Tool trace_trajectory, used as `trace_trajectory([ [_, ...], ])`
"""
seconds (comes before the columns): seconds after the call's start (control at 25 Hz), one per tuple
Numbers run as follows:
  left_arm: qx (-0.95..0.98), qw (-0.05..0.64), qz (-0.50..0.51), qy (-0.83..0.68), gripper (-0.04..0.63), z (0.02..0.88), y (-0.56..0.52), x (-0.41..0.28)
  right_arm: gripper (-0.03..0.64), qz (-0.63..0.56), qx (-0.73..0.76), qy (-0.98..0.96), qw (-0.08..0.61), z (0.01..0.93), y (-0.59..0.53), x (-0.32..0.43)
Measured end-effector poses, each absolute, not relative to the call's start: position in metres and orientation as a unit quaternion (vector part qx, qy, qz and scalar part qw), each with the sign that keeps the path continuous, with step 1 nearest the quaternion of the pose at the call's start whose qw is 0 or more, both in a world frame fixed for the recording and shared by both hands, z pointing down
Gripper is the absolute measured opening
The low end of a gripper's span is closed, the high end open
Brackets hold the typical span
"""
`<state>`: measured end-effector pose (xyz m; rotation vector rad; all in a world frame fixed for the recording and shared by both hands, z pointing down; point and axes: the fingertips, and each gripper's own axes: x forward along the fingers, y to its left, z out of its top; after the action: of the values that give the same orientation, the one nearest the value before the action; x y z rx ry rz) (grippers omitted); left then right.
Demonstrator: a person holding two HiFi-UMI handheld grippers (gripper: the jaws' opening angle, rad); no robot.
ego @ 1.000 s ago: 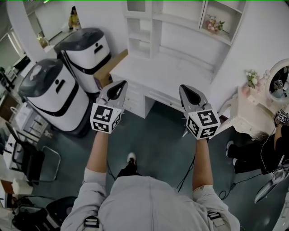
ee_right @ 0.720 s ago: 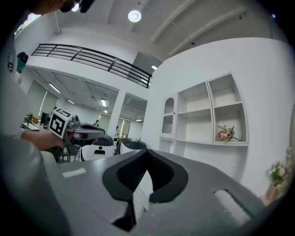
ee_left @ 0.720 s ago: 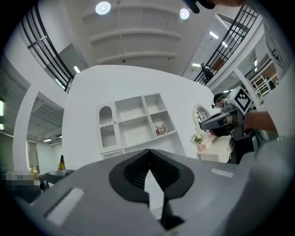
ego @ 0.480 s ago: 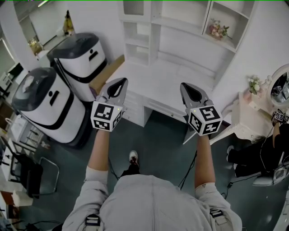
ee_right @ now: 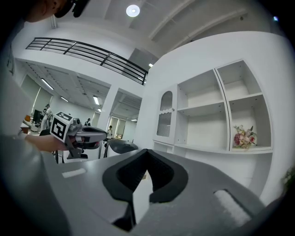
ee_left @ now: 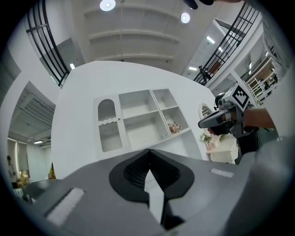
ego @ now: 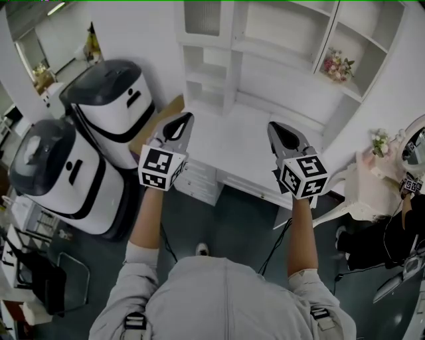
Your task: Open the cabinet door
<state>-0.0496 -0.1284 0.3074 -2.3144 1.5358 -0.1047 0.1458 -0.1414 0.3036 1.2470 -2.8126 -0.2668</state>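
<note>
The cabinet door (ego: 201, 16) is a white door with a ribbed, arch-topped panel, closed, at the left end of the shelf unit on the white desk (ego: 232, 143). It also shows in the left gripper view (ee_left: 109, 125) and the right gripper view (ee_right: 165, 115). My left gripper (ego: 186, 118) hovers over the desk's left end, shut and empty, well short of the door. My right gripper (ego: 273, 126) is level with it over the desk's middle, also shut and empty. Each gripper view shows its own jaws closed (ee_left: 148, 152) (ee_right: 146, 152).
Two big white-and-black machines (ego: 109, 99) (ego: 56, 176) stand left of the desk, with a cardboard box (ego: 163, 109) between them and it. Desk drawers (ego: 199, 179) sit under my left gripper. Flowers (ego: 337, 66) occupy a right shelf. A small white table (ego: 375, 176) and a seated person (ego: 398, 232) are at right.
Both grippers have moved forward together over the desk, and the shelf unit with its door is now closer. Their jaws stayed shut.
</note>
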Motion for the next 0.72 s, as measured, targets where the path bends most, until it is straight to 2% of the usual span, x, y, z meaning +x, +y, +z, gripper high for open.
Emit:
trace_trajectory([
  [0.72, -0.836, 0.167, -0.029, 0.523, 0.018, 0.305, -0.267, -0.128, 0.002, -0.067, 0.419, -0.905, 0.027, 0.306, -0.261, 0.077],
])
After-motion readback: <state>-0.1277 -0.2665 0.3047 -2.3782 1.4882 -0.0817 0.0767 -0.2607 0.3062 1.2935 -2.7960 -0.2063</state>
